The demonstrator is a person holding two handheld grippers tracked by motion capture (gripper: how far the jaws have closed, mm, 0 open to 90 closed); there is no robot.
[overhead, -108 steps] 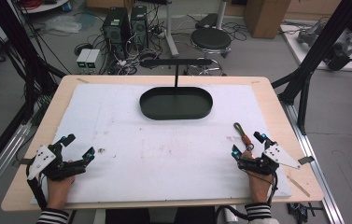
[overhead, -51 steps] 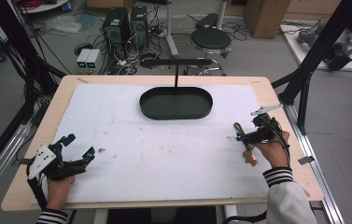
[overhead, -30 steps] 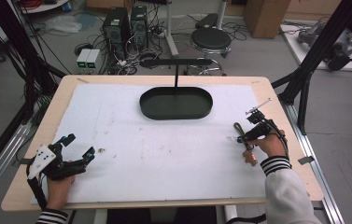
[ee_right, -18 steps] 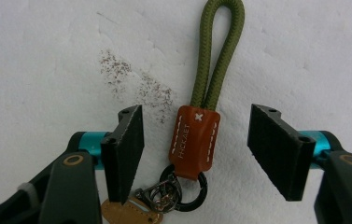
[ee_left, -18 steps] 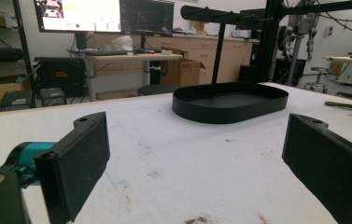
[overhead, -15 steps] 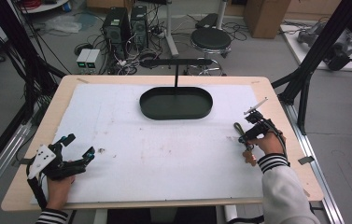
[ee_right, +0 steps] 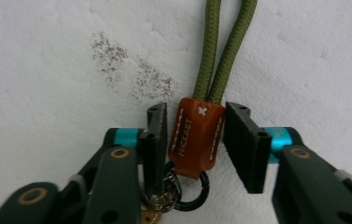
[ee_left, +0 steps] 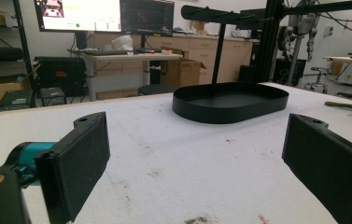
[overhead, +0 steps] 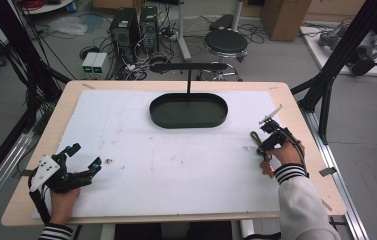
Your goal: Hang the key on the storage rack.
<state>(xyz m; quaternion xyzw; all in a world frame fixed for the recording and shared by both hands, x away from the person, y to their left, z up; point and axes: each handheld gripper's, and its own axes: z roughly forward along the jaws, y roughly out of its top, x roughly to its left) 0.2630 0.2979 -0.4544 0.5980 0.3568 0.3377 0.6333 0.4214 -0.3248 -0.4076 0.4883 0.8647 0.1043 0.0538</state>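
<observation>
- Lay on the white tabletop (overhead: pixel 176 165) near its right edge: green cord keychain (ee_right: pixel 220 42) with brown leather tab (ee_right: pixel 197 135).
- Straddled that tab, jaws narrowly apart, not yet pinching: right tongs (ee_right: pixel 196 140).
- Rested wide open at the near left corner: left tongs (overhead: pixel 83 159).
- Stood at the far middle: black oval tray (overhead: pixel 188 110).

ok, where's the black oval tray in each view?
High view: black oval tray at the table's far centre, a post rising from its far rim.
Left gripper view: upper centre, beyond the open jaws, same post behind it.
Right gripper view: not in it.
Shared landmark: the white table cover.
</observation>
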